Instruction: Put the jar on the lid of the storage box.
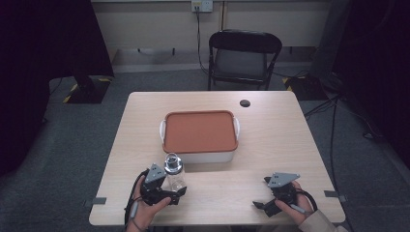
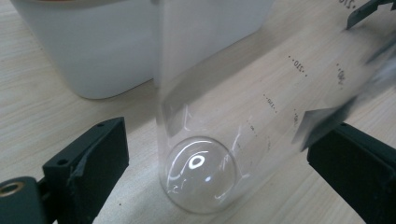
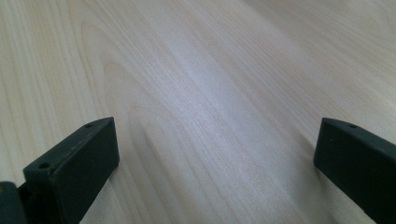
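A clear bottle (image 1: 174,174) with printed measuring marks stands upright on the table, just in front of the lidded box. My left gripper (image 1: 177,191) reaches around its base. In the left gripper view the bottle (image 2: 201,172) stands between the two black jaws of my left gripper (image 2: 217,156); a strip of table shows between the left jaw and the glass, so the gripper is open. My right gripper (image 1: 261,194) rests near the table's front right edge, and in the right gripper view my right gripper (image 3: 215,154) is open over bare wood.
A white box (image 1: 200,155) with a terracotta lid (image 1: 199,130) sits mid-table; its white wall (image 2: 102,51) rises close behind the bottle. A small black disc (image 1: 245,103) lies at the far edge. A black folding chair (image 1: 244,58) stands beyond the table.
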A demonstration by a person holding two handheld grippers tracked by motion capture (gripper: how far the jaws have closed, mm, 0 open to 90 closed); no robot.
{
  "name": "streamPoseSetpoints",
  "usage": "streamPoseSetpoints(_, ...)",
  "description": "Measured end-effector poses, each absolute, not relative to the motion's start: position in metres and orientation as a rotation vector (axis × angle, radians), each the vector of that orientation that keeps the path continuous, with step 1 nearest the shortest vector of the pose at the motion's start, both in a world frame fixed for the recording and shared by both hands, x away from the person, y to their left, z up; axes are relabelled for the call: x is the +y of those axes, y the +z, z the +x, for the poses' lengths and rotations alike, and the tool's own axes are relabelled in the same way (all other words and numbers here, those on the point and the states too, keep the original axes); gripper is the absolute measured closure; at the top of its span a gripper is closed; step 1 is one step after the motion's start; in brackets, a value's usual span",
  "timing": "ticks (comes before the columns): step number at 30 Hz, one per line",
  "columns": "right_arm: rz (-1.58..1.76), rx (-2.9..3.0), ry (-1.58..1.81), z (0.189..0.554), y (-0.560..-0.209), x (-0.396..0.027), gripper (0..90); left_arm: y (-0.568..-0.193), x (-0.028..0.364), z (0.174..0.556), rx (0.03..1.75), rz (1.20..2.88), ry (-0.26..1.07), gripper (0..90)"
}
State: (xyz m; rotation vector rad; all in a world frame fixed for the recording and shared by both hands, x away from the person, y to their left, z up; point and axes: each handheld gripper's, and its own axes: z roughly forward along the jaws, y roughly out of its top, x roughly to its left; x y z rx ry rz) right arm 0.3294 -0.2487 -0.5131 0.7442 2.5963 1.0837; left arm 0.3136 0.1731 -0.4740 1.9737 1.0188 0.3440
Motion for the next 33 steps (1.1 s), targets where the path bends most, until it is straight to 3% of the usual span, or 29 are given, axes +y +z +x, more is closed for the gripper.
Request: streamPoseSetpoints(33,0.744,2.596,1.084,0.3294,-0.5131,-0.2487,0.0,-0.4641,0.1638,0.3180,1.015,1.909,0.390,12.6)
